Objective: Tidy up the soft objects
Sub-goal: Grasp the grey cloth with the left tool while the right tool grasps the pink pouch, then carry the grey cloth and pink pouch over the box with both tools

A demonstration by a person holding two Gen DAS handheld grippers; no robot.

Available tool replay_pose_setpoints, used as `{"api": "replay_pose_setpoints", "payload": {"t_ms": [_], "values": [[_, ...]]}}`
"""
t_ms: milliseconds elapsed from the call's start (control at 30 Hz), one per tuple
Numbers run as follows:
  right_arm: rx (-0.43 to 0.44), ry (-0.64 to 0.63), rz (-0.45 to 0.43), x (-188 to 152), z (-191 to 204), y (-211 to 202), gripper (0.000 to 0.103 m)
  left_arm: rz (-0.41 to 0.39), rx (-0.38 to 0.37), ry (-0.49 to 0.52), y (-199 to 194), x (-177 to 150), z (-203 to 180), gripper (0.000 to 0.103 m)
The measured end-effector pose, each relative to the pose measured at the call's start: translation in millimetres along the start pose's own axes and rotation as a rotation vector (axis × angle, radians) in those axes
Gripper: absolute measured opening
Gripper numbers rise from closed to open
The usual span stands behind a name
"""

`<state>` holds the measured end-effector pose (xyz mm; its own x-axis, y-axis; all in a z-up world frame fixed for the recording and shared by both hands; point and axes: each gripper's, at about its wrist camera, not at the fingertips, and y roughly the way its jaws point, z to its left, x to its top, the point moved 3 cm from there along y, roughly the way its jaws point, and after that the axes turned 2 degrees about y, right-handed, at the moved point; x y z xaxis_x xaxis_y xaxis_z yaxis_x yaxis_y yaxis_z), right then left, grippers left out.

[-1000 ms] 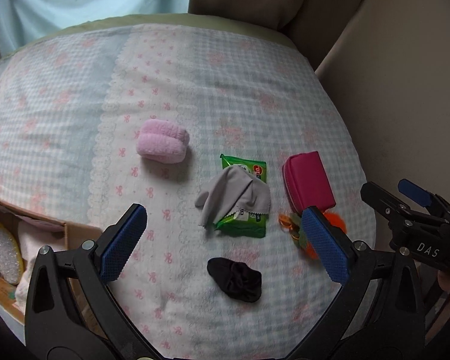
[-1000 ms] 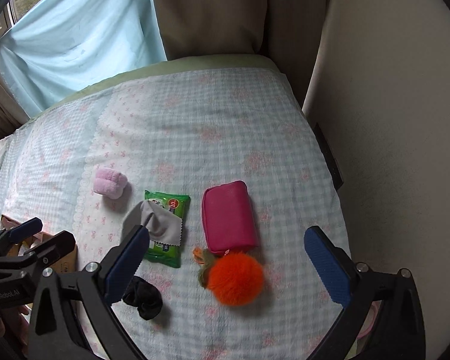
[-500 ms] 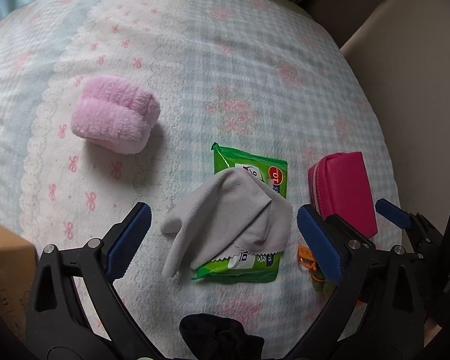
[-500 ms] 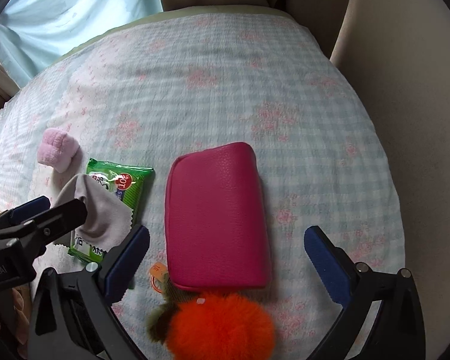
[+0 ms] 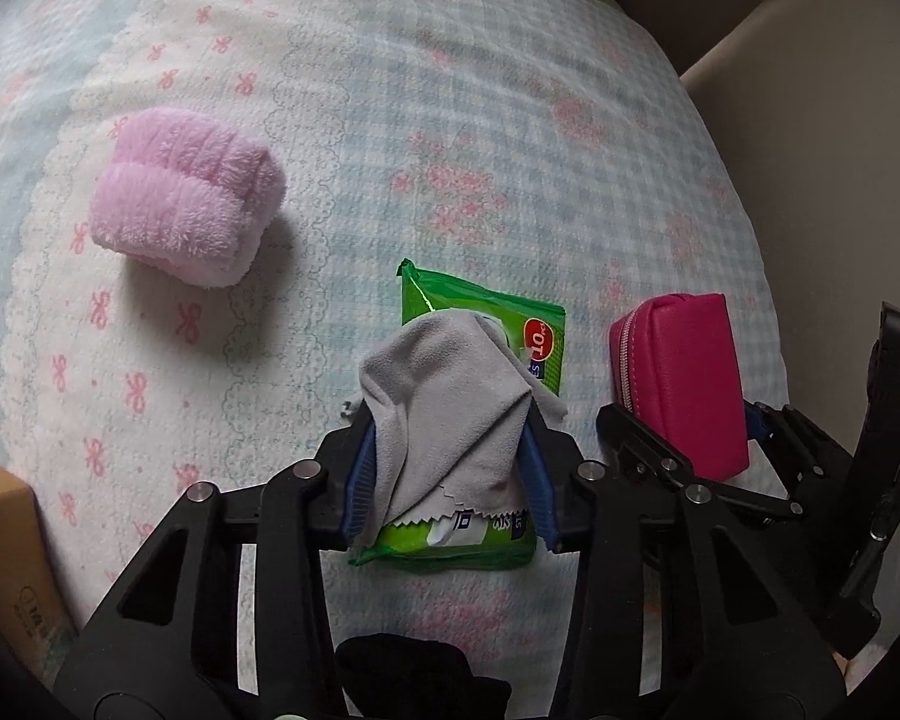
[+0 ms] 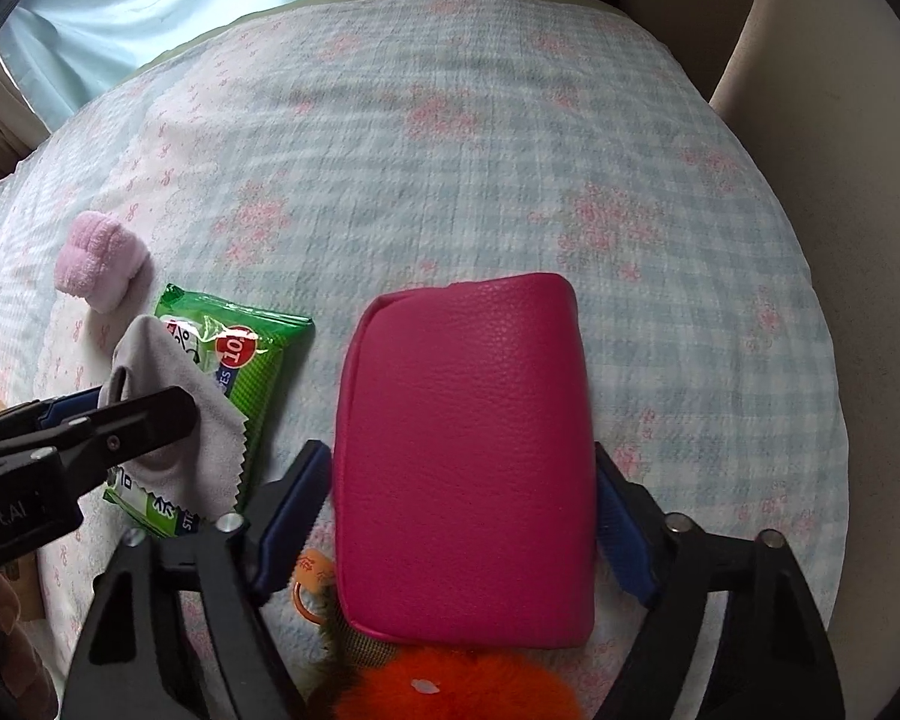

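Your left gripper (image 5: 450, 474) has its blue pads closed in against both sides of the grey cloth (image 5: 444, 402), pinching the bunched fabric between them. Your right gripper (image 6: 462, 510) has its pads pressed to the left and right flanks of the magenta pouch (image 6: 462, 450), so it has hold of the pouch across its width.

The grey cloth lies draped over the green wipes packet (image 5: 486, 330), which rests flat on the checked bedspread (image 5: 450, 120). Use the packet as your reference:

- The magenta pouch sits just to the right of the packet, apart from it.
- The pink fluffy roll (image 5: 183, 198) lies to the left of the packet and farther from you, well apart.
- A black fabric bundle (image 5: 414, 678) lies on the near side of the packet, largely hidden behind the left gripper's frame; what it is cannot be told from this view.
- An orange pompom (image 6: 450, 690) with an orange ring (image 6: 312, 588) lies right of the packet, touching the near end of the pouch.
- A cardboard box (image 5: 0, 552) stands at the far left of the packet, at the edge of the bed.
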<state>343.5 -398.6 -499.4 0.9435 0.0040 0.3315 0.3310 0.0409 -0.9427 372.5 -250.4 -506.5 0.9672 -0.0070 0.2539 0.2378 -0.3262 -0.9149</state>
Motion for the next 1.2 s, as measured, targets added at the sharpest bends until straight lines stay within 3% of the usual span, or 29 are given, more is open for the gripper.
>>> {"api": "replay_pose_setpoints", "payload": {"t_ms": [200,333,833,1200], "values": [[-0.013,-0.010,0.007,-1.7,1.0,-2.0,0.063,-0.023,-0.013,-0.003,-13.2,3.2,-0.3,0.022],[-0.006,-0.002,0.004,-1.7,1.0,-4.6,0.058,-0.039,-0.012,0.001,-20.1,4.5,0.5,0.018],[-0.013,0.052,-0.064,8.4,-7.4,-42.8,0.051,-0.112,-0.036,0.015,-63.4,7.8,-5.0,0.016],[-0.026,0.054,-0.135,5.7,4.0,-111.9,0.048,-0.175,-0.054,0.026,-140.9,-0.5,-10.8,0.016]]}}
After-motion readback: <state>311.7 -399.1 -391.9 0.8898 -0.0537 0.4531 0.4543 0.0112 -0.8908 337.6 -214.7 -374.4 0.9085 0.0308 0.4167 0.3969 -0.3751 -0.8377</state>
